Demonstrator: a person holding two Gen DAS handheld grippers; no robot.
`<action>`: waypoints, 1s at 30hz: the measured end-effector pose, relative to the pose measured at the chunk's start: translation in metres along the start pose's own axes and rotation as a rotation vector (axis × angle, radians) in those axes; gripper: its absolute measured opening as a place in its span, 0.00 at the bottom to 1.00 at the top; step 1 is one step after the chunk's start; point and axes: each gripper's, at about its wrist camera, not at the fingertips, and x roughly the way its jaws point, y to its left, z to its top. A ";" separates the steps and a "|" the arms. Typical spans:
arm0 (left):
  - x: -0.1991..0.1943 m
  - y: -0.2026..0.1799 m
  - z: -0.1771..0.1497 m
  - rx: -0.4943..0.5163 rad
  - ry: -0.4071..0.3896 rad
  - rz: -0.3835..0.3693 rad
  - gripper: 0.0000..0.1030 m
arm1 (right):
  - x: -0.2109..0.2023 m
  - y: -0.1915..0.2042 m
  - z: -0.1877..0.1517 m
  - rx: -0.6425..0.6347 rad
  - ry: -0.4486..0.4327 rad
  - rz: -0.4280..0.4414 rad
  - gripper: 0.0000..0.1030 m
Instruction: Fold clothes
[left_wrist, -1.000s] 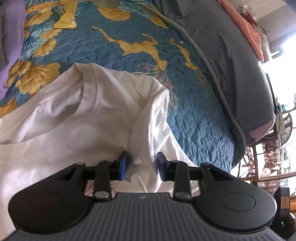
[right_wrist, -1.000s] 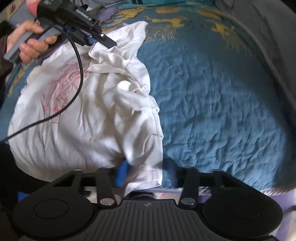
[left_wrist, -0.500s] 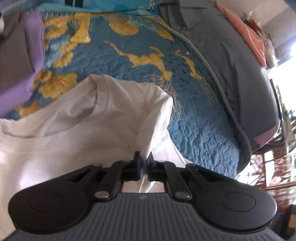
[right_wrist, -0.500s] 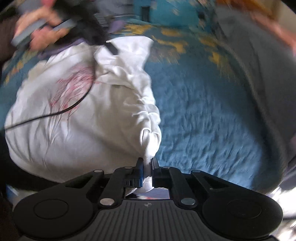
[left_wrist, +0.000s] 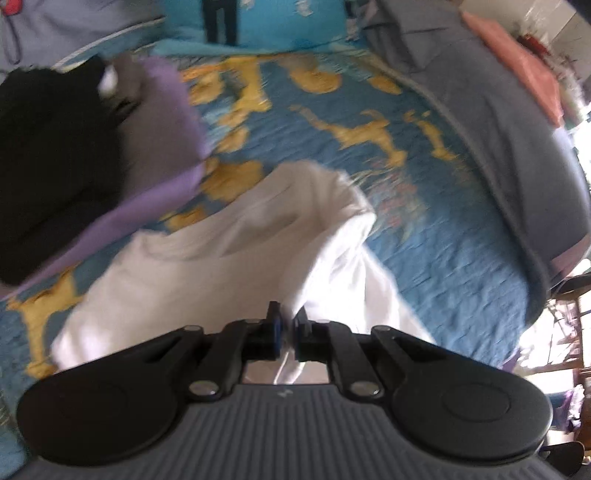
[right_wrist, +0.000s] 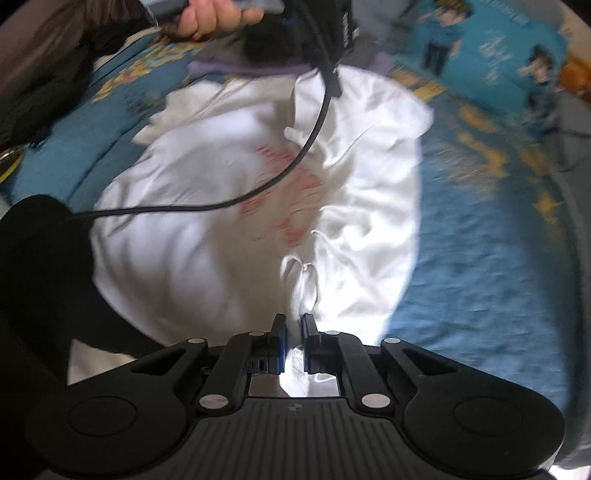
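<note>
A white T-shirt (left_wrist: 229, 258) with a red print (right_wrist: 291, 192) lies crumpled on a blue quilt with yellow figures (left_wrist: 424, 229). My left gripper (left_wrist: 287, 325) is shut on a fold of the shirt near its sleeve and lifts it. My right gripper (right_wrist: 293, 332) is shut on the shirt's lower edge, pulled up in a bunched ridge. In the right wrist view the left gripper (right_wrist: 332, 26) and its hand (right_wrist: 210, 18) hold the far end of the shirt (right_wrist: 369, 122), a black cable (right_wrist: 207, 206) crossing the cloth.
A pile of black and purple clothes (left_wrist: 85, 162) lies left of the shirt. A turquoise printed pillow (left_wrist: 258, 22) sits at the bed's head. A grey blanket (left_wrist: 517, 140) with a pink cloth (left_wrist: 517, 62) covers the right side, beyond the bed's edge.
Both grippers closed on the shirt, then lifted and swung. The shirt's right side rose off the quilt. The views now show more of the bed's head.
</note>
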 end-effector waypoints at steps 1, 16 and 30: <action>0.002 0.005 -0.004 -0.003 0.008 0.017 0.07 | 0.008 0.002 0.000 0.010 0.019 0.019 0.08; 0.015 0.025 -0.023 -0.013 -0.012 0.274 0.31 | 0.051 -0.002 -0.018 0.183 0.176 0.244 0.23; -0.068 0.036 -0.053 -0.072 -0.187 0.143 0.62 | -0.033 -0.073 0.029 0.192 -0.160 0.048 0.58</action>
